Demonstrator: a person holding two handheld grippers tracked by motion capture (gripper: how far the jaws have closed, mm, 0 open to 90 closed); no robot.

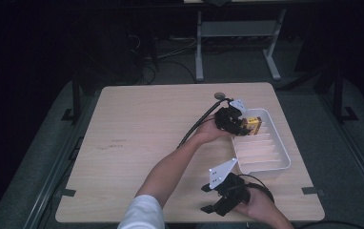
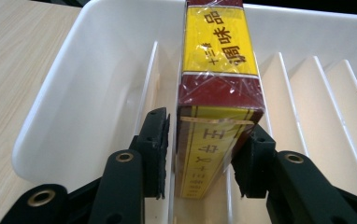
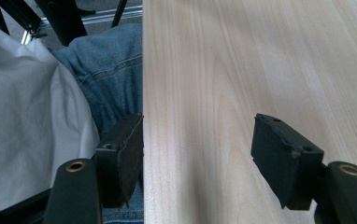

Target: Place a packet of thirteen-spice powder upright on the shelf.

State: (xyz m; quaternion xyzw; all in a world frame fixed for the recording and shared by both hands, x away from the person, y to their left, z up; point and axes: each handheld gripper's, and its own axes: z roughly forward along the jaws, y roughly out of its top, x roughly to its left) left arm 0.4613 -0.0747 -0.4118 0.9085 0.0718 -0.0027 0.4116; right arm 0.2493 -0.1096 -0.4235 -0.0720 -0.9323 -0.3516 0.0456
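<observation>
Table (image 1: 146,143): light wood; the white tray is carried at its right side.
Tray (image 1: 278,138): white, ribbed into slots.
Right gripper (image 1: 223,193): held at the table's near edge, short of the tray; jaws spread, nothing between them.
Left gripper (image 2: 204,158): at the tray's far end; jaws pinched on the box.
Box (image 2: 218,70): yellow and dark red, film-wrapped, stood on edge in a tray slot.
</observation>
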